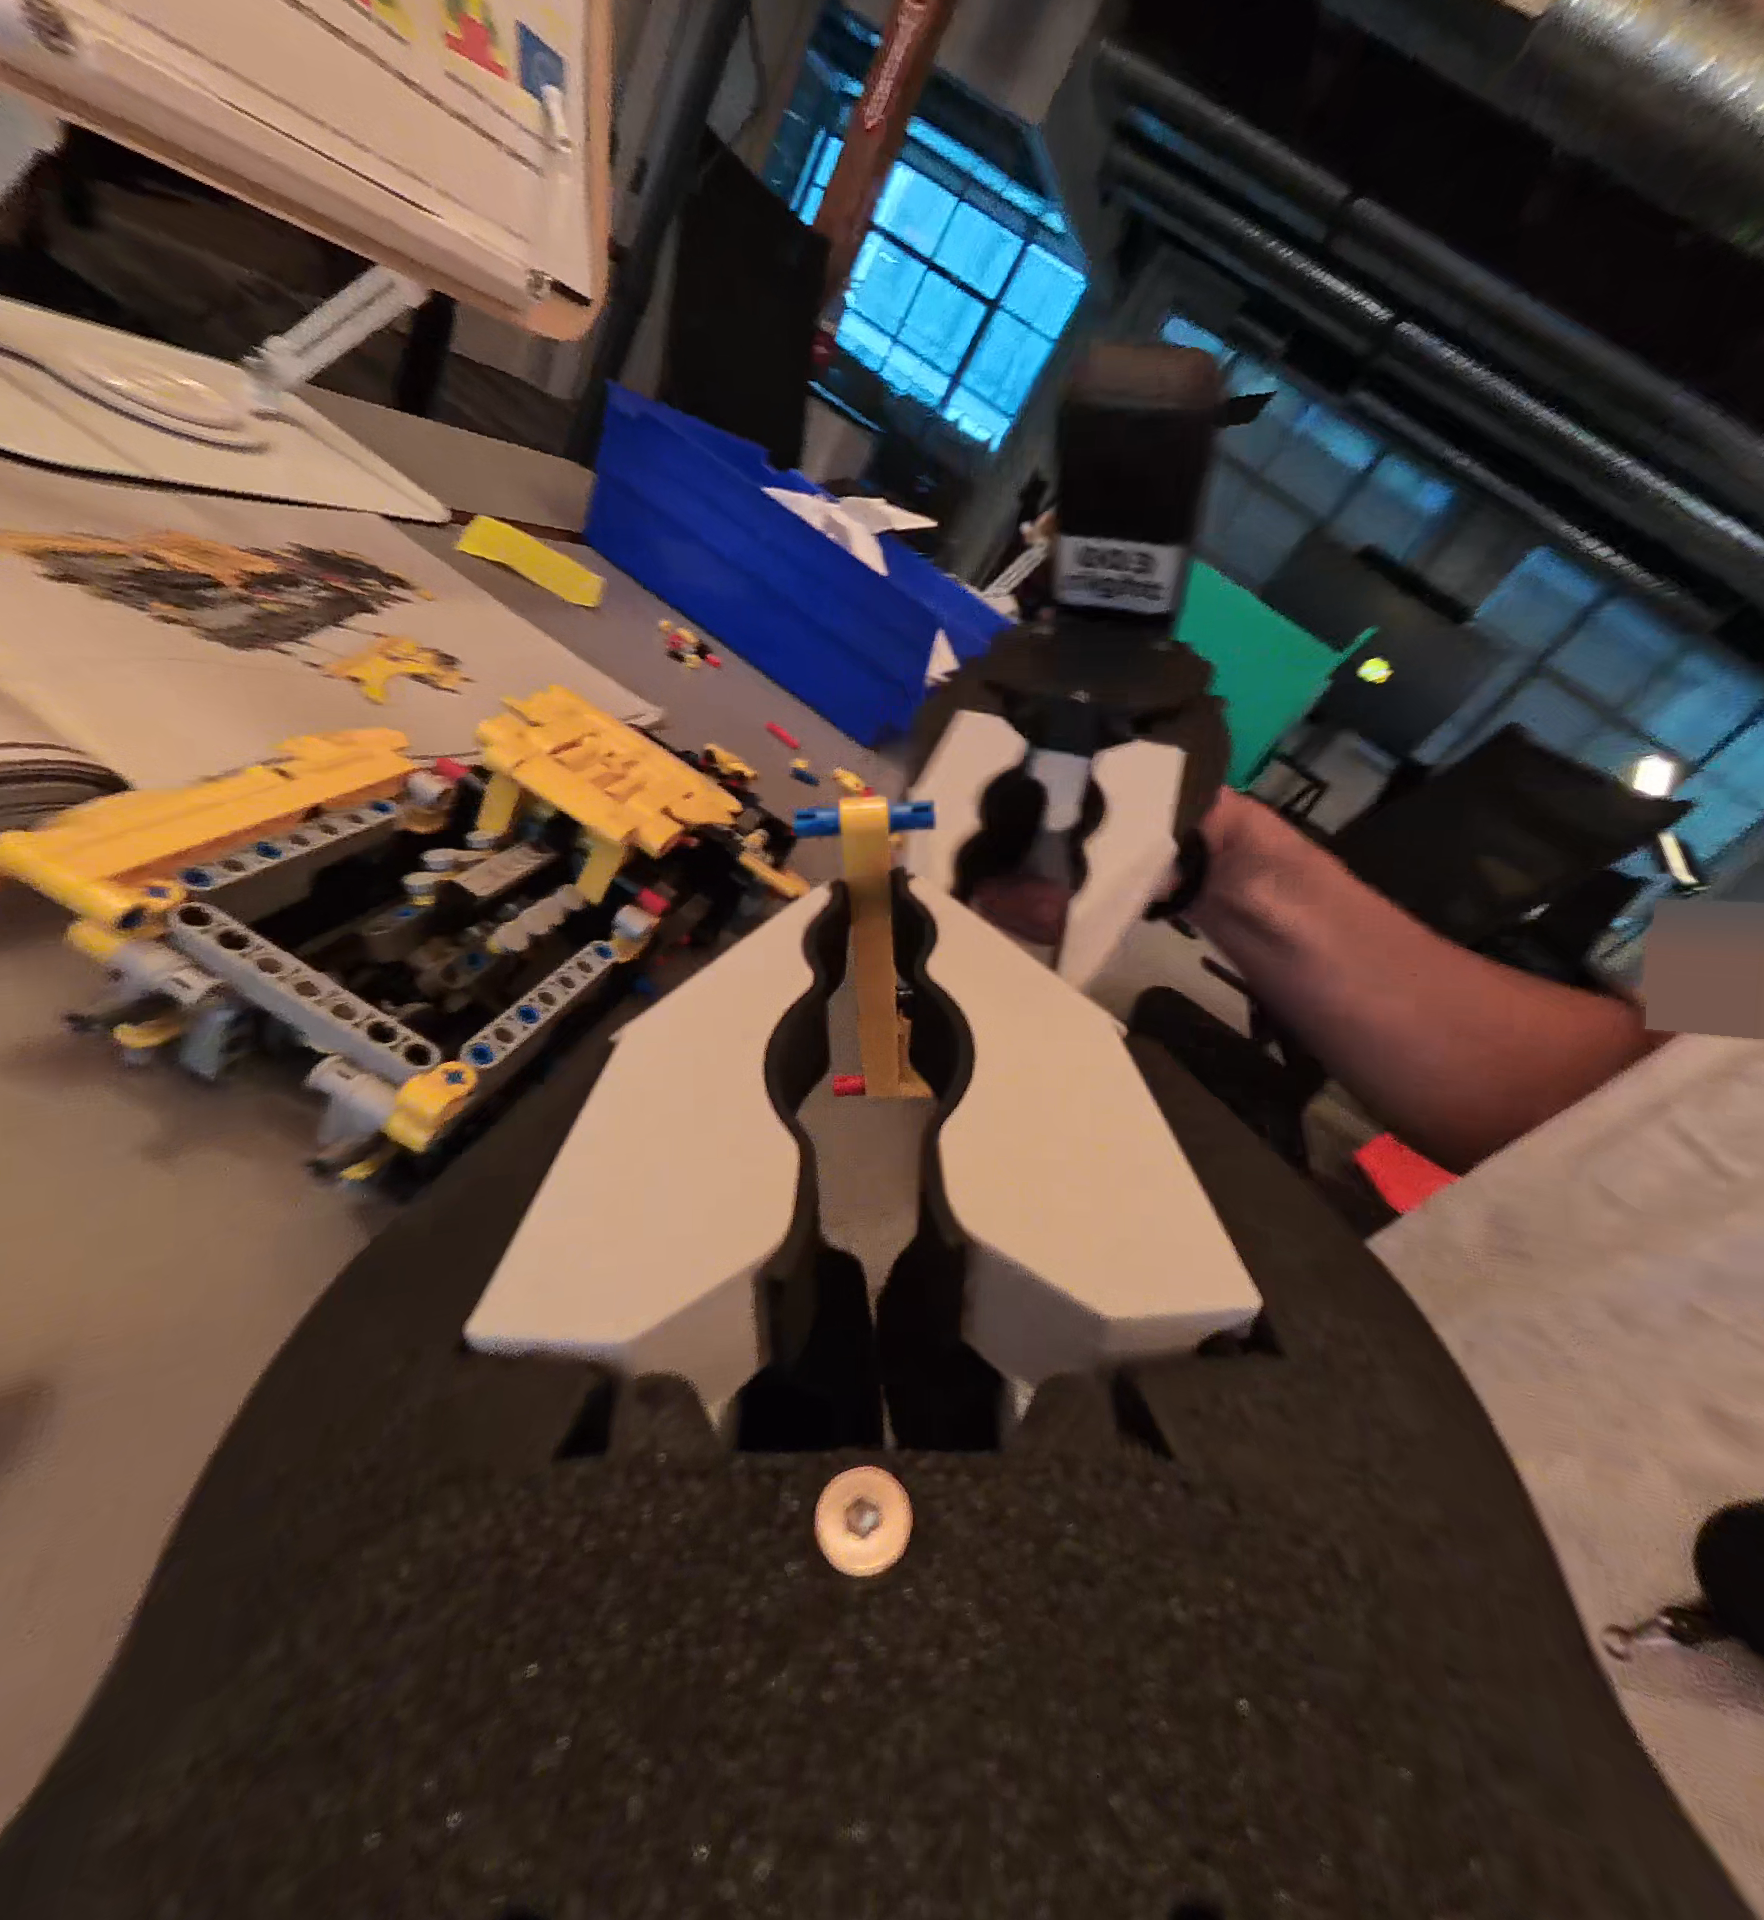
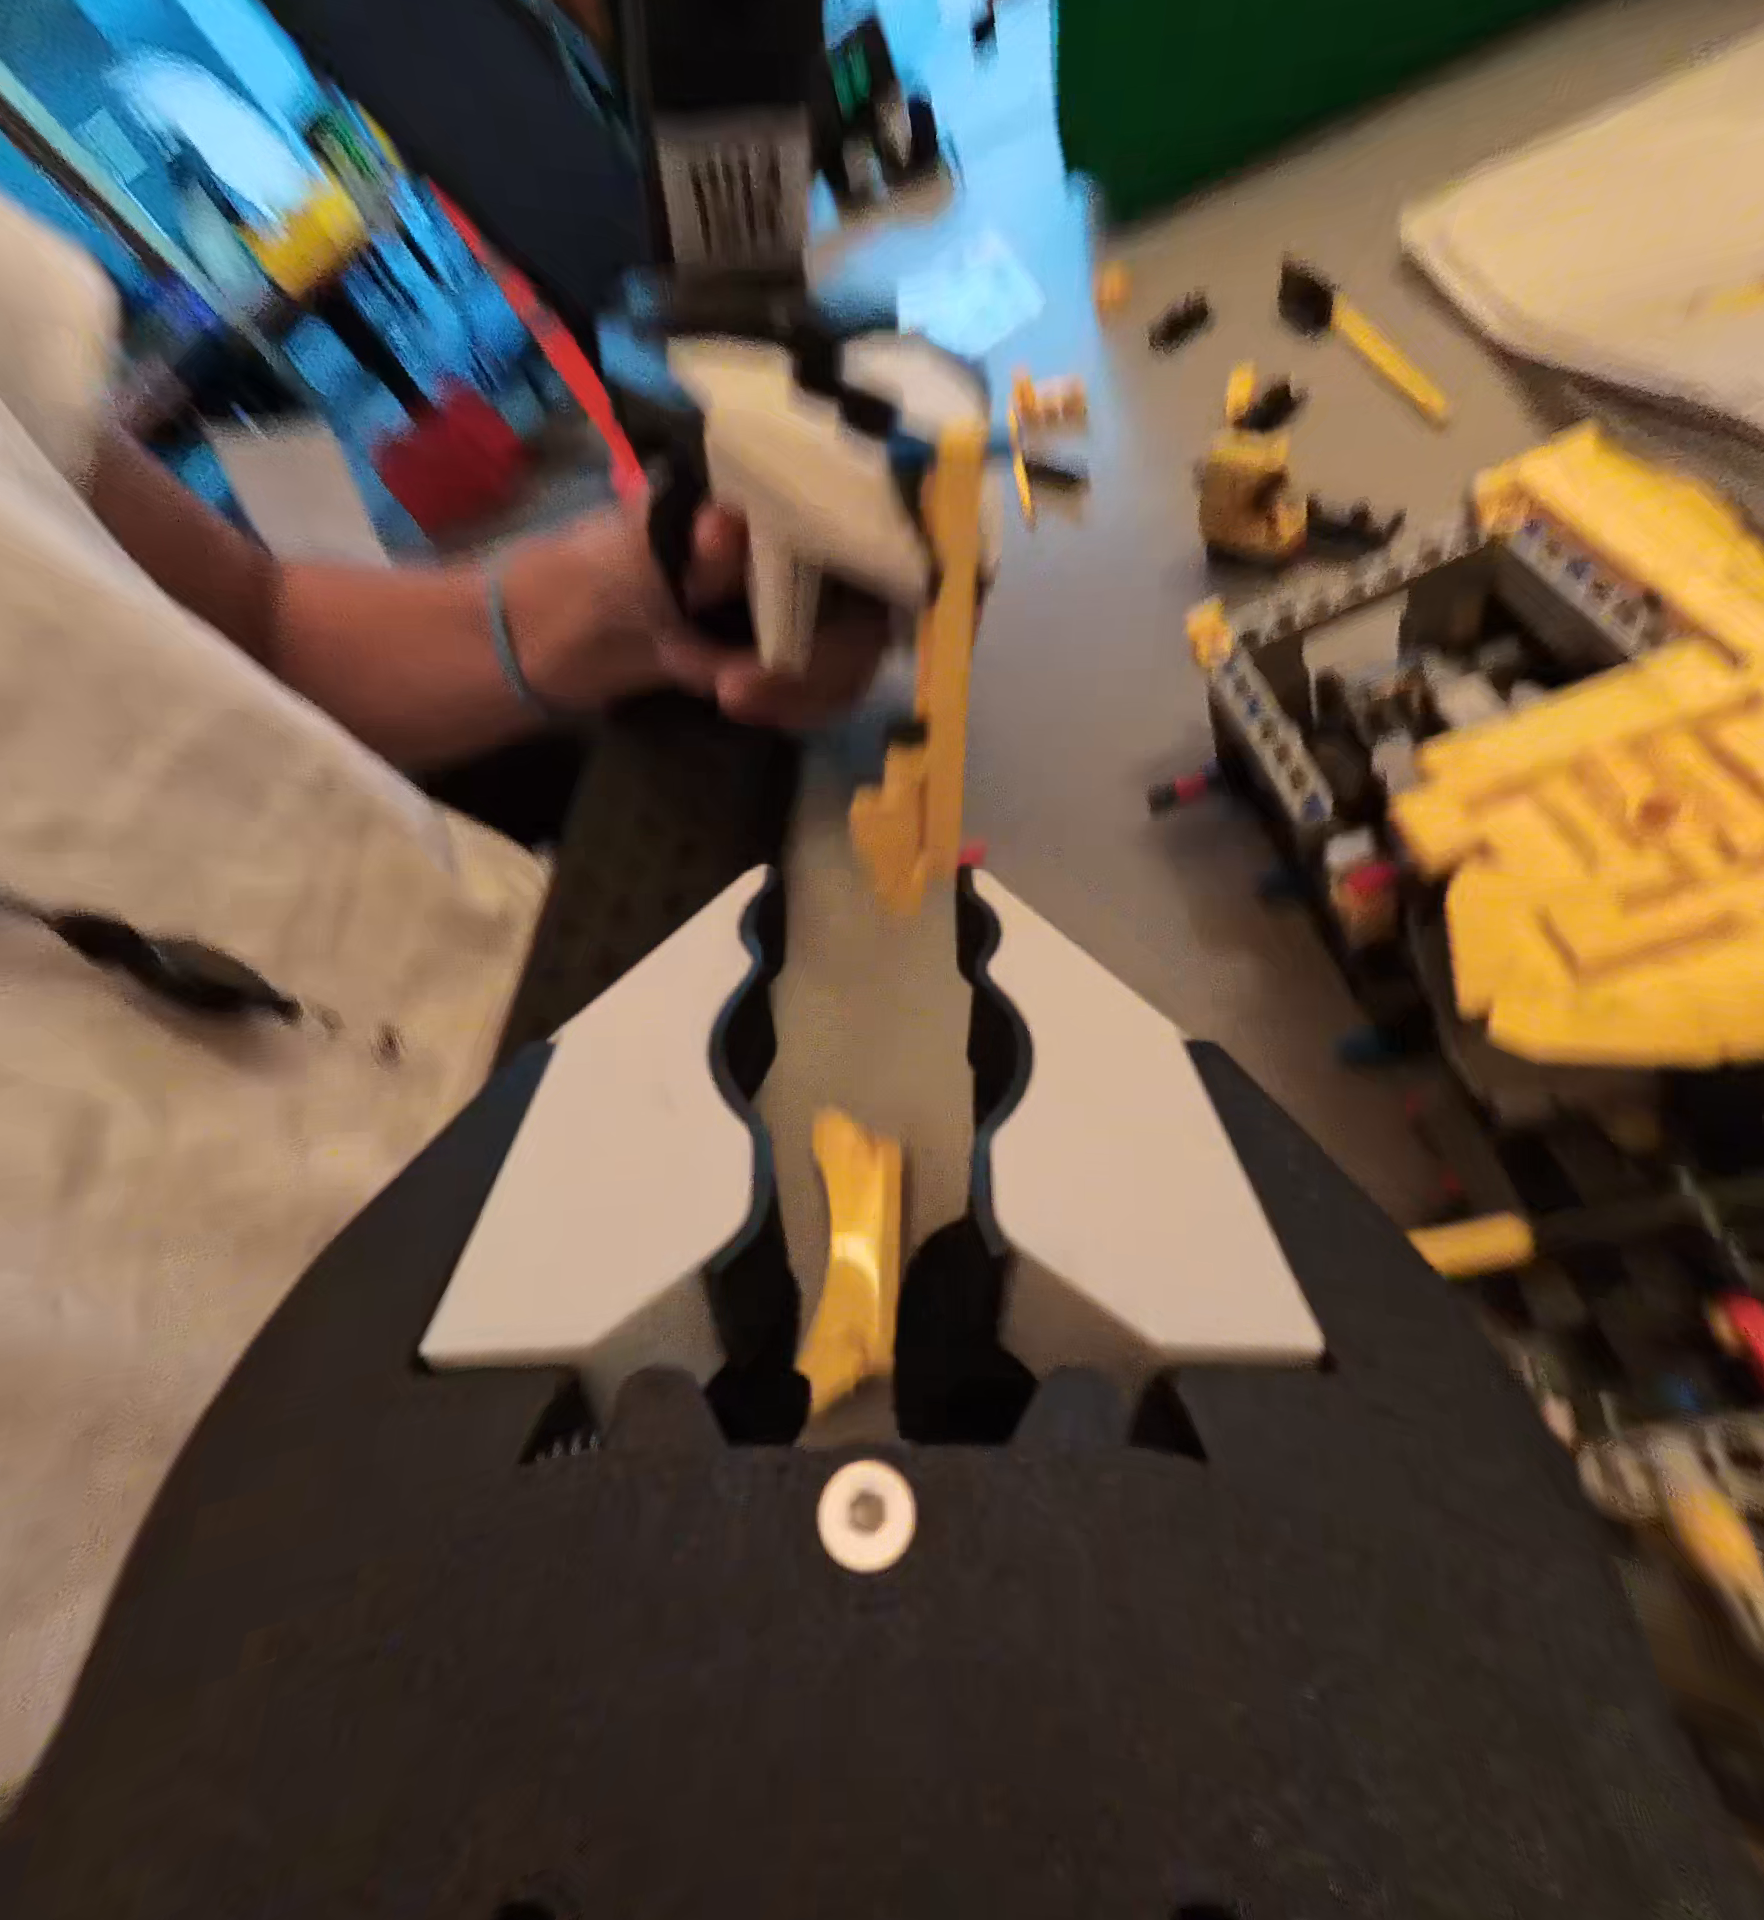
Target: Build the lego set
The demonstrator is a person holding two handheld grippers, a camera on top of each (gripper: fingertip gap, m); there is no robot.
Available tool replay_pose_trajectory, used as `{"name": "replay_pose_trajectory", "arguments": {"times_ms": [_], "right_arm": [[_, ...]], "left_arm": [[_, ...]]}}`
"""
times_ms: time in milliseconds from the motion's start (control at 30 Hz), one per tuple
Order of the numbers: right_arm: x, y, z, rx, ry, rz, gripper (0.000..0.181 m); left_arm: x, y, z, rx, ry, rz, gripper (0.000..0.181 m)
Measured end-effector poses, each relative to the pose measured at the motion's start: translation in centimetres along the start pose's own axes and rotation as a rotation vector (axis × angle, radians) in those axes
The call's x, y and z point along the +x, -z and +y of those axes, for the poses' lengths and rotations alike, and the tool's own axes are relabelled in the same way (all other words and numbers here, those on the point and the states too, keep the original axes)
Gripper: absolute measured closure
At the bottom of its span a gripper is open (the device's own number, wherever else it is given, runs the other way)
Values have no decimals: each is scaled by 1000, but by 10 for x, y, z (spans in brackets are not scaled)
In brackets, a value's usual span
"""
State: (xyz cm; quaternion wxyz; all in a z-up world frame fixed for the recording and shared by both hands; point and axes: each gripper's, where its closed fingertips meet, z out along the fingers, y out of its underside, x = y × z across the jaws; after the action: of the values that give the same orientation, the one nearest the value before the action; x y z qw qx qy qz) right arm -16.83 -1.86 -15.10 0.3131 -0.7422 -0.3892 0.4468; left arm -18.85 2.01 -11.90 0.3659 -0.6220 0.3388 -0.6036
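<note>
Two hand-held grippers were raised above the tabletop (image 1: 47, 1226); the left hand-held gripper (image 1: 862, 914) was clamped on a long yellow beam (image 1: 873, 966) carrying a blue cross pin (image 1: 862, 819) at its far tip, while the right hand-held gripper (image 2: 867, 904) was held with its fingers apart, nothing being gripped, though a small yellow piece (image 2: 857, 1247) was seen low in the gap, and whether it was loose or lying below could not be told. The half-built yellow and grey model (image 1: 338, 935) was left on the tabletop, nearer its far edge, just beside an open instruction book (image 1: 161, 623); loose pins (image 1: 691, 644) were scattered before a blue bin (image 1: 753, 582). Heavy blur was noted in the right wrist view; a fast approach was therefore judged likely, and the beam could be knocked askew or twisted out of the narrow grip; the blue pin could be pushed out and lost among the loose parts; the small yellow piece could be dropped unnoticed.
</note>
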Motion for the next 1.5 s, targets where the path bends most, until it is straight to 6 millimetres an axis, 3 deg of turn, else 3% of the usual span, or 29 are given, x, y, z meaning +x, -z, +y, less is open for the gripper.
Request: {"name": "replay_pose_trajectory", "arguments": {"times_ms": [100, 233, 367, 500, 600, 767, 833, 933, 1200, 1333, 1500], "right_arm": [[-6, 10, 54, -279, 95, 115, 149], [-9, 7, 90, -498, 158, 232, 137], [2, 0, 99, -582, 310, 399, 145], [5, -9, 94, -567, 353, 422, 172], [5, -9, 62, -394, 312, 440, 179], [5, 4, -52, 128, 245, 595, 179], [9, 8, -76, 215, 357, 776, 180], [11, -1, -84, 219, 504, 953, 180], [10, -19, -88, 192, 697, 1075, 180], [9, -19, -90, 183, 724, 1099, 180], [9, -13, -93, 147, 856, 1260, 180]], "left_arm": [[-1, 2, -7, 37, -31, -16, 174], [-3, 1, -4, 20, -9, -5, 174], [-3, -1, 0, 3, -30, -19, 174], [-8, -2, 2, -13, -42, -61, 174], [-20, 1, -1, -4, -61, -139, 174], [-20, 2, -7, 39, -75, -183, 174], [-18, 2, -10, 65, -58, -181, 174], [-17, 3, -13, 83, -56, -186, 174], [-8, 7, -18, 125, 2, -111, 173], [-6, 10, -22, 152, 5, -100, 174], [-8, 12, -23, 162, 20, -103, 174]]}}
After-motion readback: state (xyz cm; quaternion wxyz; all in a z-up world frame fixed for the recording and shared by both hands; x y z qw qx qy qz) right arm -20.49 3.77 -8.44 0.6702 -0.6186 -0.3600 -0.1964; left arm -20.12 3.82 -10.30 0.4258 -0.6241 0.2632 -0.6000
